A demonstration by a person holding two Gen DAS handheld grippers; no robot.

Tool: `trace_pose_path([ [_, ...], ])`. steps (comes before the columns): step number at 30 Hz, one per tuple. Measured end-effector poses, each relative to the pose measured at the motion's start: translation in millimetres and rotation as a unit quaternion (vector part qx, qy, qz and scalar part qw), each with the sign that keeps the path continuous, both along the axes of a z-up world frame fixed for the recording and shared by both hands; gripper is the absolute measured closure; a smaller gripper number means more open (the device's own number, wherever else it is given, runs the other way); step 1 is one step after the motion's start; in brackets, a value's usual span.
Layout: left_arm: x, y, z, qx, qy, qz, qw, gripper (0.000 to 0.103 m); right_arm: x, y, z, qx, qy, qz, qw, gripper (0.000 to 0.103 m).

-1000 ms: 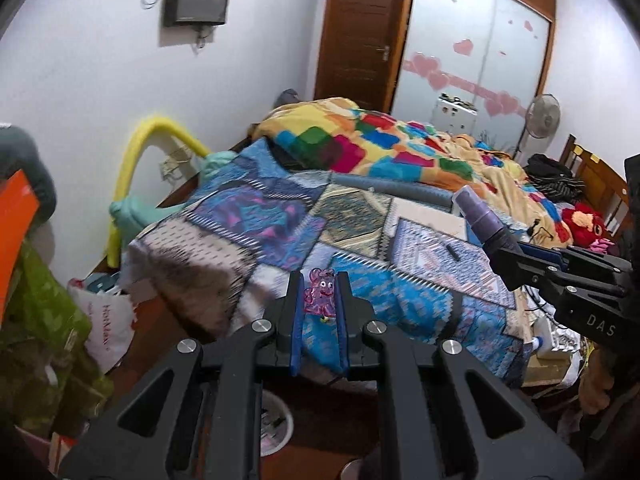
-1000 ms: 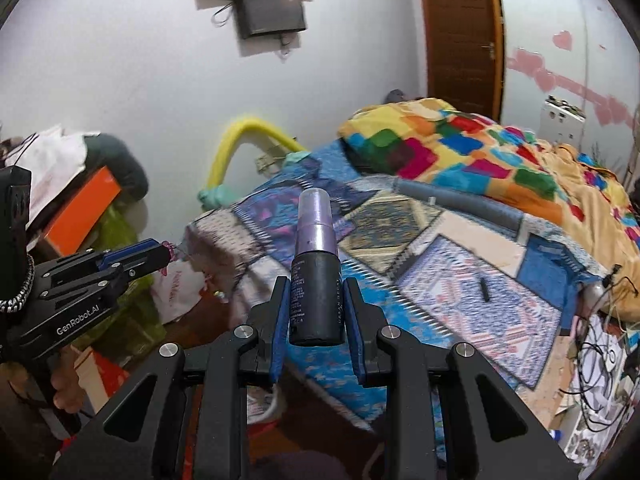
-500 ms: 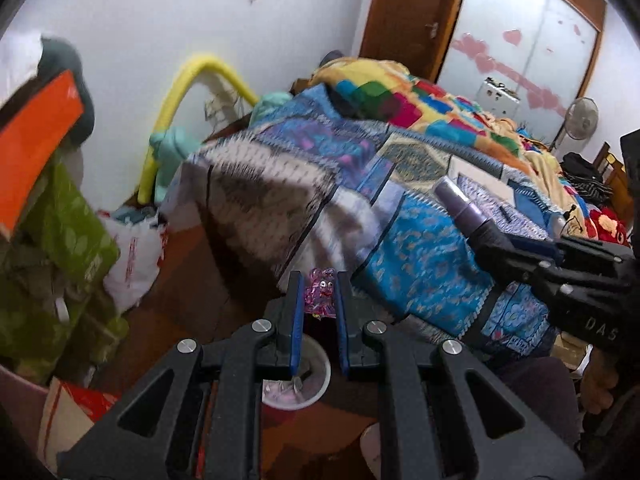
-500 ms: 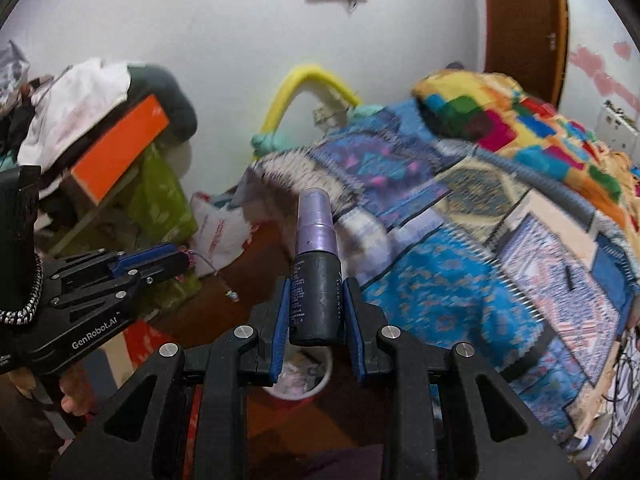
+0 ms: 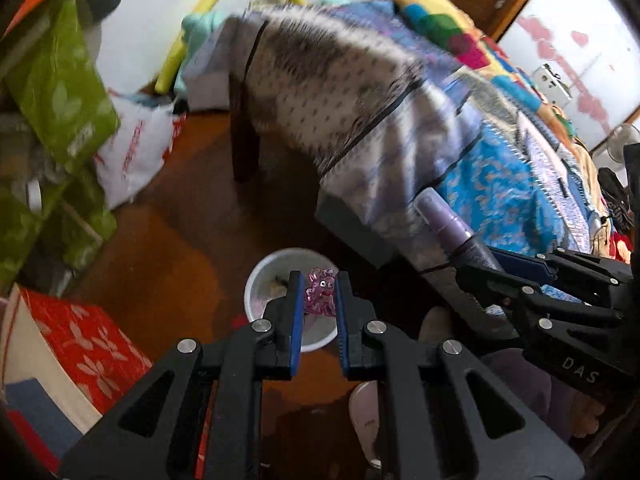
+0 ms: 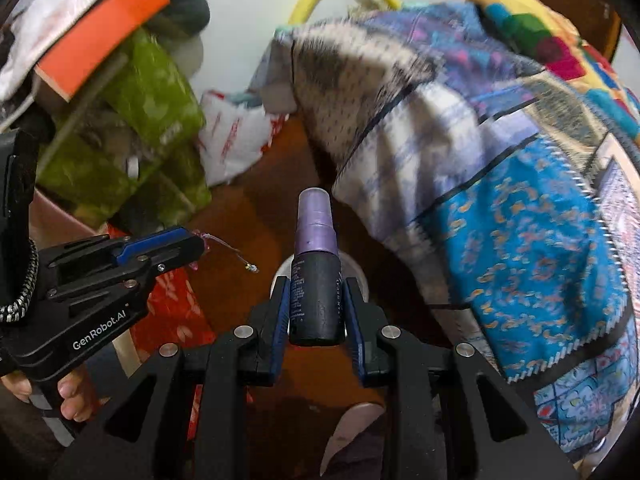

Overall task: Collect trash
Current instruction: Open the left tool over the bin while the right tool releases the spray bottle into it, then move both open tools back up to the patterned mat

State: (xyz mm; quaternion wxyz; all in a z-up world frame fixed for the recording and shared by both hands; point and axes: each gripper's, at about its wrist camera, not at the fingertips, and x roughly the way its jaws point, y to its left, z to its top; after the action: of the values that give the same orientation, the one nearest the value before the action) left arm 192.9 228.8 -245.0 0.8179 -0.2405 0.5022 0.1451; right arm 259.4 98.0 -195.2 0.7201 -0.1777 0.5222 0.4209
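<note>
My left gripper [image 5: 318, 286] is shut on a small pink cartoon figure charm [image 5: 320, 291] and hangs above a white round trash bin [image 5: 264, 276] on the brown floor. My right gripper [image 6: 316, 296] is shut on a dark spray bottle with a purple cap [image 6: 316, 276], also over the bin, whose rim [image 6: 358, 274] peeks out behind the bottle. The bottle also shows in the left wrist view [image 5: 452, 232], and the left gripper shows in the right wrist view [image 6: 200, 242] with a thin string dangling from the charm.
A bed with a patchwork quilt [image 5: 400, 92] overhangs at the right, its dark leg [image 5: 244, 148] near the bin. Green bags [image 5: 60, 92], a white plastic bag [image 5: 136, 152] and a red patterned box [image 5: 88, 344] crowd the left. A slipper [image 5: 366, 416] lies below.
Both grippers have tilted down from the bed toward the floor and moved closer to the white bin, each still holding its item.
</note>
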Motion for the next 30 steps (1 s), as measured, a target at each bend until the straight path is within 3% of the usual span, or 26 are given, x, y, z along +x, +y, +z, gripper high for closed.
trace_pose_path([
  [8, 13, 13, -20, -0.049, 0.015, 0.008, 0.9986, 0.089, 12, 31, -24, -0.007, 0.041, 0.020, 0.999, 0.078],
  [11, 20, 12, -20, -0.046, 0.018, 0.004, 0.9988, 0.089, 16, 35, -24, -0.011, 0.040, 0.015, 0.999, 0.065],
  [12, 22, 10, -19, -0.042, 0.022, 0.001, 0.9989, 0.089, 17, 34, -23, -0.013, 0.035, 0.010, 0.999, 0.059],
  [19, 32, -3, -12, -0.002, 0.035, -0.019, 0.9992, 0.089, 31, 8, -12, 0.000, 0.037, -0.014, 0.999, 0.058],
  [30, 42, -46, 65, 0.077, -0.021, -0.049, 0.9956, 0.089, 49, -59, 47, 0.053, -0.015, -0.074, 0.996, 0.058],
])
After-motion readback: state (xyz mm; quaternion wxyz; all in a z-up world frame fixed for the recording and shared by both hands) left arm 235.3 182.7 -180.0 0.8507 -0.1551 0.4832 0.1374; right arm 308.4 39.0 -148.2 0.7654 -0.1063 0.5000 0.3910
